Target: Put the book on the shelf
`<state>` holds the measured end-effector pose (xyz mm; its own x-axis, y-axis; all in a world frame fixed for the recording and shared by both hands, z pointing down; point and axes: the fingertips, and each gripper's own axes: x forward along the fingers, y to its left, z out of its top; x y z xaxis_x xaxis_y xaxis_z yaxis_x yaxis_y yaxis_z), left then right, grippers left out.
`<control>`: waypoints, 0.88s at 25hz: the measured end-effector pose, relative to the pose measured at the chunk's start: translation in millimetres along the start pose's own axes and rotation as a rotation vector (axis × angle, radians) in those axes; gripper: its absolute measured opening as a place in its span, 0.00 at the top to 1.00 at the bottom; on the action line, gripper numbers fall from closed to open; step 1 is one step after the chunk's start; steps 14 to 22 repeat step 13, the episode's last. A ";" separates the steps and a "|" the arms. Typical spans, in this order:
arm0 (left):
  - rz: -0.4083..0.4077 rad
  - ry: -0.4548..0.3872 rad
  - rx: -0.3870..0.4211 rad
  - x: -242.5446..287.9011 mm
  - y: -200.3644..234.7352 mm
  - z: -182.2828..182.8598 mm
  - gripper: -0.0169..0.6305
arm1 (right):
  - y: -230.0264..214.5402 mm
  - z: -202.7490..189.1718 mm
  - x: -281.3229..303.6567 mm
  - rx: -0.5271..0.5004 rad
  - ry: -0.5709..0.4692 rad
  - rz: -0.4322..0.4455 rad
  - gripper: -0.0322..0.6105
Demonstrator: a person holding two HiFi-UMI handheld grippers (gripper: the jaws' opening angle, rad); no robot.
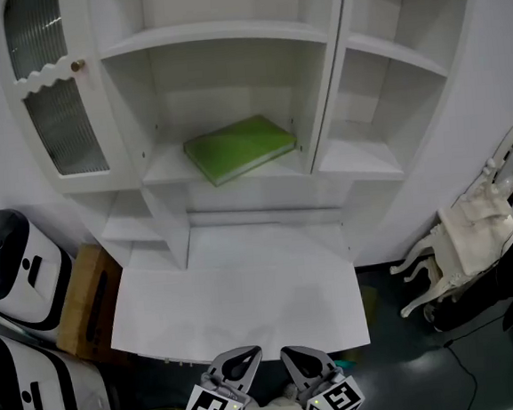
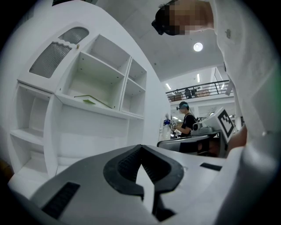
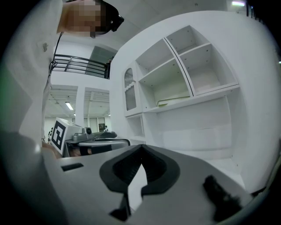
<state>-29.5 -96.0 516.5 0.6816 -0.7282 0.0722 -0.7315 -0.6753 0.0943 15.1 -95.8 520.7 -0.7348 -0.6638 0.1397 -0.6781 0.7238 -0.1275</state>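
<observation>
Book (image 1: 239, 148) lies flat at the shelf's (image 1: 166, 168) front edge, looks done; left gripper (image 1: 241, 360) and right gripper (image 1: 302, 358), all 2 pinched together, empty.

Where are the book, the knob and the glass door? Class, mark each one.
book (image 1: 239, 148), head view, middle of its green cover.
knob (image 1: 77, 66), head view, its round head.
glass door (image 1: 67, 127), head view, the ribbed pane.

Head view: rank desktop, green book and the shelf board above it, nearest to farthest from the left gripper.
1. Desktop, directly ahead of the left gripper.
2. Green book, on the middle shelf.
3. Upper shelf board, above the book.
</observation>
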 end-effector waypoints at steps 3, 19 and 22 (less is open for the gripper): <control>0.004 -0.002 0.000 1.9 0.9 0.5 0.96 | -1.1 0.5 -0.1 0.005 -0.001 0.004 0.93; -0.014 0.006 0.012 5.8 -2.4 -3.2 0.96 | -6.1 5.3 1.6 -0.001 -0.006 0.000 0.93; -0.014 0.006 0.012 5.8 -2.4 -3.2 0.96 | -6.1 5.3 1.6 -0.001 -0.006 0.000 0.93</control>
